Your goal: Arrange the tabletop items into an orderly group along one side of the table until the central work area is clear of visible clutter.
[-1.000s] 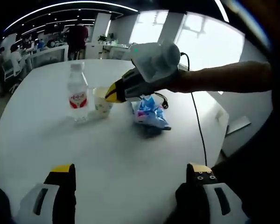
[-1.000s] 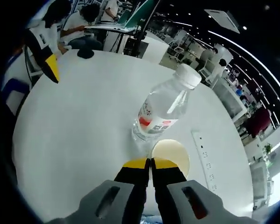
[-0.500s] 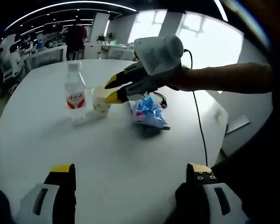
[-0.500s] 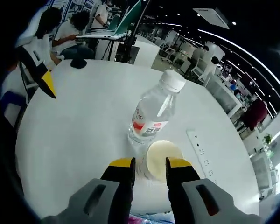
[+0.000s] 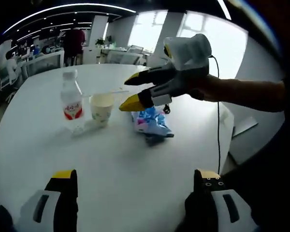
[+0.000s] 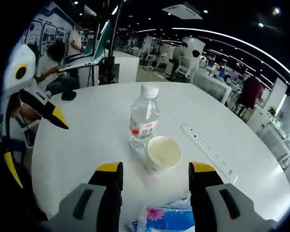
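Note:
On the white round table point(image 5: 111, 159) stand a clear water bottle point(image 5: 71, 102) with a red label and a paper cup point(image 5: 101, 107), side by side. A blue snack packet point(image 5: 152, 123) lies just right of them. My right gripper point(image 5: 124, 94) hovers open above the packet, its yellow tips pointing at the cup and apart from it. In the right gripper view its jaws point(image 6: 154, 169) frame the cup point(image 6: 163, 153), with the bottle point(image 6: 144, 118) behind and the packet point(image 6: 166, 220) below. My left gripper point(image 5: 134, 181) is open over the near table; it also appears at the left point(image 6: 38, 151).
A white power strip point(image 6: 210, 152) lies on the table right of the cup. A small black object point(image 6: 69, 95) sits near the far edge. A cable point(image 5: 217, 130) runs over the table's right edge. People sit at desks beyond the table.
My right gripper went from shut at the cup's rim to wide open and drew back and up from the cup. Cup and bottle stay standing. The left gripper has not moved much.

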Demonstrator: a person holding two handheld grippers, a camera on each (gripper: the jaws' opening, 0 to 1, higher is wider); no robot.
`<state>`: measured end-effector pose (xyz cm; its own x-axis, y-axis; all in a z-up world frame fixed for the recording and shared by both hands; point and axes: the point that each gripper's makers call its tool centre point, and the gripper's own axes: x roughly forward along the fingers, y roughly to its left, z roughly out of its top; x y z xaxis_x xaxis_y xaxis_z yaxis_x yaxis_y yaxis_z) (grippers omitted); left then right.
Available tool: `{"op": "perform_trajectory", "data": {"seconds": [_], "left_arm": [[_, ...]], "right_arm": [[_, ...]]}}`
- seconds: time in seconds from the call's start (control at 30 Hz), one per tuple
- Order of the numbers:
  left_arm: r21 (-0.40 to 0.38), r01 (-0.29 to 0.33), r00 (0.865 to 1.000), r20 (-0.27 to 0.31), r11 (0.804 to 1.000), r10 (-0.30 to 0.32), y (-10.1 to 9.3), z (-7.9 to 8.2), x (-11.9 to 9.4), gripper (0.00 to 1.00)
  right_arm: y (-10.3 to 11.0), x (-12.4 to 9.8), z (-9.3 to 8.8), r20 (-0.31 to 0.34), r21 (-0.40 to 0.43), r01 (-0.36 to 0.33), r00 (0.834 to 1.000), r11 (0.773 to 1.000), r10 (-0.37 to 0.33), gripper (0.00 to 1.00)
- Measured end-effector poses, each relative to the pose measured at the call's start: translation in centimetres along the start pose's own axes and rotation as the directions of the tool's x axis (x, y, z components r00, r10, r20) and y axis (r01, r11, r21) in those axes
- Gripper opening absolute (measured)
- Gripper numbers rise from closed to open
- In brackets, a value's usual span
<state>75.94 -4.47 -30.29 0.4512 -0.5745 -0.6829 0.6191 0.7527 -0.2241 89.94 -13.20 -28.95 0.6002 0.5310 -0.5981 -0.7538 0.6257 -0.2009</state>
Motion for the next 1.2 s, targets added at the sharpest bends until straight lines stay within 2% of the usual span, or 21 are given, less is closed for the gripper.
{"op": "perform_trajectory", "data": {"seconds": [0.23,0.37,0.4,0.63,0.97,1.1,1.2], "left_arm": [[0.018,0.014,1.0,0.013,1.0,-0.015,-0.4,0.7,0.5,0.99],[0.023,0.017,1.0,0.018,1.0,-0.018,-0.4,0.9,0.7,0.99],[0.022,0.025,0.999,0.022,0.999,-0.025,-0.5,1.2,0.9,0.99],[0.021,0.029,0.998,0.054,0.999,-0.03,-0.6,2.2,1.3,0.99],[0.023,0.017,0.995,0.098,1.0,-0.019,-0.2,2.9,1.0,0.99],[0.019,0.011,0.996,0.091,1.0,-0.013,-0.1,2.6,0.9,1.0],[0.019,0.009,0.995,0.098,1.0,-0.01,-0.2,2.6,0.5,1.0]], "right_arm": [[-0.7,-3.8,-1.9,0.031,0.152,0.066,0.997,0.986,-0.072,0.64],[-0.7,-5.1,-2.2,0.036,0.17,0.08,0.996,0.982,-0.087,0.69],[-1.0,-6.4,-3.0,0.04,0.198,0.106,0.992,0.974,-0.116,0.7],[-1.9,-10.3,-5.2,0.049,0.314,0.17,0.98,0.934,-0.194,0.79],[-2.5,-14.5,-9.0,0.026,0.379,0.214,0.97,0.9,-0.242,0.9],[-2.5,-16.0,-10.4,0.007,0.38,0.235,0.966,0.894,-0.257,0.93],[-2.8,-17.1,-11.5,-0.001,0.409,0.247,0.963,0.879,-0.271,0.94]]}}
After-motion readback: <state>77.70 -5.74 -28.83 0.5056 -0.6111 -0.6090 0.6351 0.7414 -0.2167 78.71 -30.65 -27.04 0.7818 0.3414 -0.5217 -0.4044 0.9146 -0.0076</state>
